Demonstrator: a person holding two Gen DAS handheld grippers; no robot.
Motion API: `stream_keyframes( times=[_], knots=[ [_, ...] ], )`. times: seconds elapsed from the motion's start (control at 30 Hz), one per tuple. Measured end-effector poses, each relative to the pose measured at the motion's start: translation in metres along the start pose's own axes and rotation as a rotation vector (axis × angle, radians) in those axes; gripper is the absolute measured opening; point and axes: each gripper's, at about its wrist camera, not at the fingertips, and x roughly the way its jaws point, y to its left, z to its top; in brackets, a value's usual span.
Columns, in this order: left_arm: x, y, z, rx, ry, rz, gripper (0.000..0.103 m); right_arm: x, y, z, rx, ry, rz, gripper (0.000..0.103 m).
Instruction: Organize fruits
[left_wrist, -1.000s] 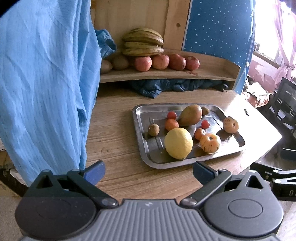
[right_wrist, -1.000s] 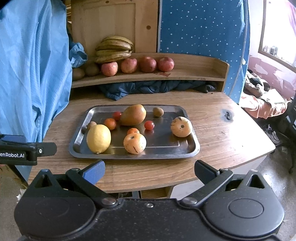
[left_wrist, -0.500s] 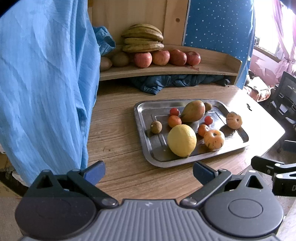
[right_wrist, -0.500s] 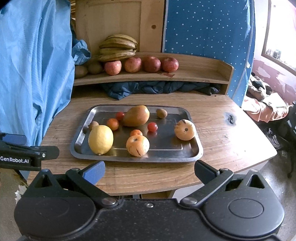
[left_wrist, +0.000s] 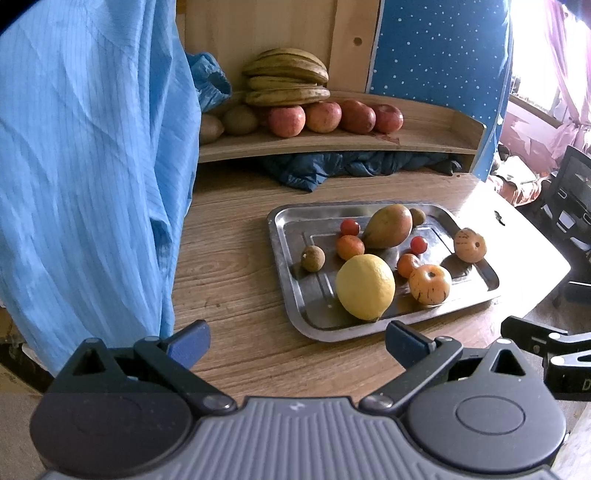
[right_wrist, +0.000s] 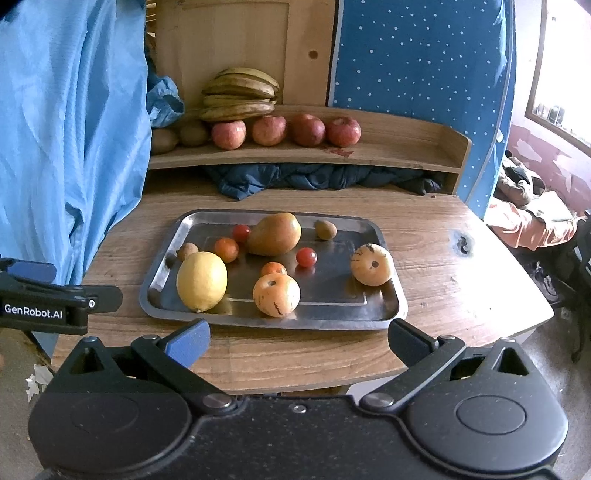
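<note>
The left gripper (left_wrist: 297, 341) and right gripper (right_wrist: 297, 341) are hovering short of the table's near edge, jaws spread wide and empty. The fruits are lying loose on the steel tray (right_wrist: 384, 236), with the lemon (right_wrist: 201, 281) nearest. Risk: a round fruit is likely to roll if pinched off-centre. Bare wood is flanking the tray; the blue curtain (left_wrist: 92, 166) is crowding the left side.

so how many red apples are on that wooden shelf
4 apples, in a row along the shelf under the bananas: first leftmost, second, third, fourth rightmost. More could sit hidden behind the blue cloth.
</note>
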Motion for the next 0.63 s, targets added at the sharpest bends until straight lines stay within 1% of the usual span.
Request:
stream_keyframes(
  times=[0.3,0.63],
  knots=[
    [0.007,0.000,0.001,-0.007,0.009,0.006,0.103,0.005,0.002,0.001,0.000,0.013,0.002,0.102],
    [0.016,-0.005,0.002,-0.009,0.029,0.008,0.103,0.015,-0.004,0.003,0.007,0.029,0.002,0.102]
  ],
)
